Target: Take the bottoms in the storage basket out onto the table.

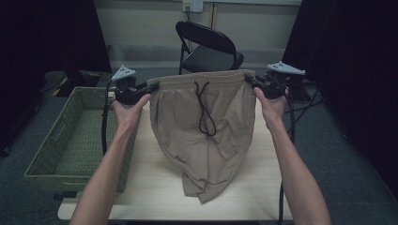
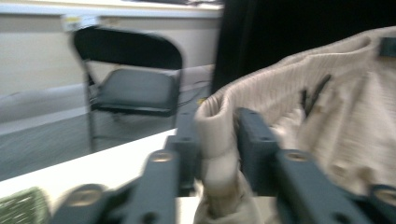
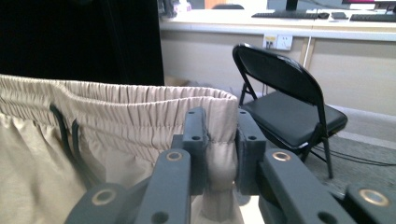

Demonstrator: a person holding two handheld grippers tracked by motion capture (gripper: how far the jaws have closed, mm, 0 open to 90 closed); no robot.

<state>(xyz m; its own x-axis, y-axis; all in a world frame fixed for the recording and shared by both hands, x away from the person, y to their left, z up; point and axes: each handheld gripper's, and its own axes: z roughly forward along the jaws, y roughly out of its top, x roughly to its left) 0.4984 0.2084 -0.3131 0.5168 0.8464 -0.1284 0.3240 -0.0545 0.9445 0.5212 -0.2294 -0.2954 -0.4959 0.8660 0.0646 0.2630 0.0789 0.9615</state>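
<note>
A pair of beige shorts with a black drawstring hangs by its waistband, stretched between my two grippers above the light wooden table; its legs rest crumpled on the tabletop. My left gripper pinches the waistband's left corner. In the left gripper view the bunched elastic band sits pressed between the jaws. My right gripper clamps the right corner, and in the right gripper view the gathered band is squeezed between its pads.
A green woven basket stands at the table's left edge, with nothing in it. A black folding chair is behind the table near the wall. Cables trail on the floor at the right.
</note>
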